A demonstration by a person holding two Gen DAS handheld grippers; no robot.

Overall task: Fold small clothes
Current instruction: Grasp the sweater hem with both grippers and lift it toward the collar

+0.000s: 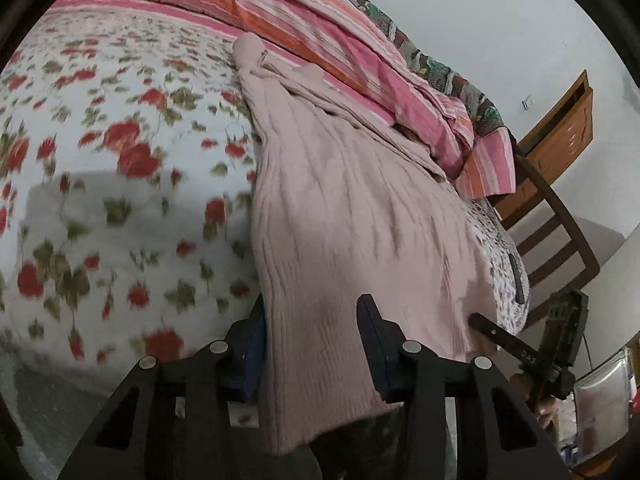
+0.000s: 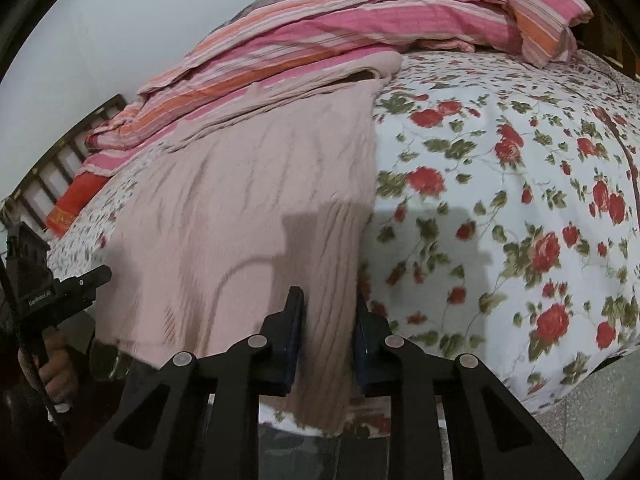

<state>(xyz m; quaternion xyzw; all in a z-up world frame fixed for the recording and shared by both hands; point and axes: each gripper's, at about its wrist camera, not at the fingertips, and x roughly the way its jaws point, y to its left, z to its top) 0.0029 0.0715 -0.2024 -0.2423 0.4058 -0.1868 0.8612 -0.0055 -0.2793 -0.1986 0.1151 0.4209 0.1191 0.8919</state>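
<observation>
A pale pink ribbed knit garment (image 1: 340, 208) lies lengthwise on the flowered bedsheet (image 1: 120, 160), its near hem hanging over the bed's edge. My left gripper (image 1: 314, 320) straddles the hem's left part: one finger is half hidden behind the cloth edge, the other lies on top, and the cloth between them is flat and not pinched. My right gripper (image 2: 330, 320) stands at the hem's right corner of the garment (image 2: 248, 200), a narrow strip of knit filling the gap from pad to pad. Each view shows the other gripper at its side, the right gripper (image 1: 478, 320) and the left gripper (image 2: 102, 274).
A striped pink and orange quilt (image 1: 320, 40) is heaped along the far side by the wall, with a pillow (image 2: 544, 12) at the far right. A wooden chair (image 1: 556, 232) stands beyond the bed's end. A hand (image 2: 56, 372) holds the left gripper's handle. Flowered bedsheet (image 2: 500, 200) spreads to the right.
</observation>
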